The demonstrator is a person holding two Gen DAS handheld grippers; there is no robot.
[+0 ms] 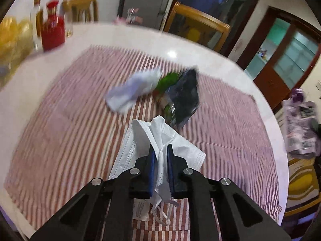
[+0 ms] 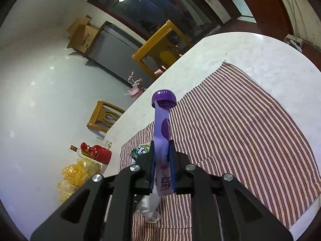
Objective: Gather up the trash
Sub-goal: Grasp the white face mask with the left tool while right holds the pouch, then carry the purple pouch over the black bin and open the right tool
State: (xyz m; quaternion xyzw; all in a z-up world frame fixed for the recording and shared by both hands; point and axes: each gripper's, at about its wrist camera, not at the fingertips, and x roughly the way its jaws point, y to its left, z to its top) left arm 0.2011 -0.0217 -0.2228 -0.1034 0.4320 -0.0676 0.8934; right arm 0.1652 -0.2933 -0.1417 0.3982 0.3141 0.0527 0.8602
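Nearest to us in the left wrist view, our left gripper [image 1: 160, 148] has its jaws closed on a white face mask [image 1: 160, 140], which drapes over the near part of the striped cloth [image 1: 60, 124]. Farther out on that cloth lie a crumpled white tissue [image 1: 134, 90], a green wrapper [image 1: 168, 80] and a dark foil packet [image 1: 186, 96], the last two touching; the blur hides whether any packet has contents.

Our right gripper [image 2: 161, 146] has its jaws clamped on a purple spouted pouch [image 2: 161, 136], held upright with its purple cap [image 2: 164, 98] at the far end. We cannot tell what is inside it. Just left of the fingers a green packet [image 2: 141, 150] lies on the cloth.

At the table's [image 2: 250, 48] left end stand a red bottle [image 2: 98, 153], a clear bottle [image 2: 77, 150] beside it, a glass [image 2: 104, 141] and a yellow plastic bag [image 2: 78, 174].
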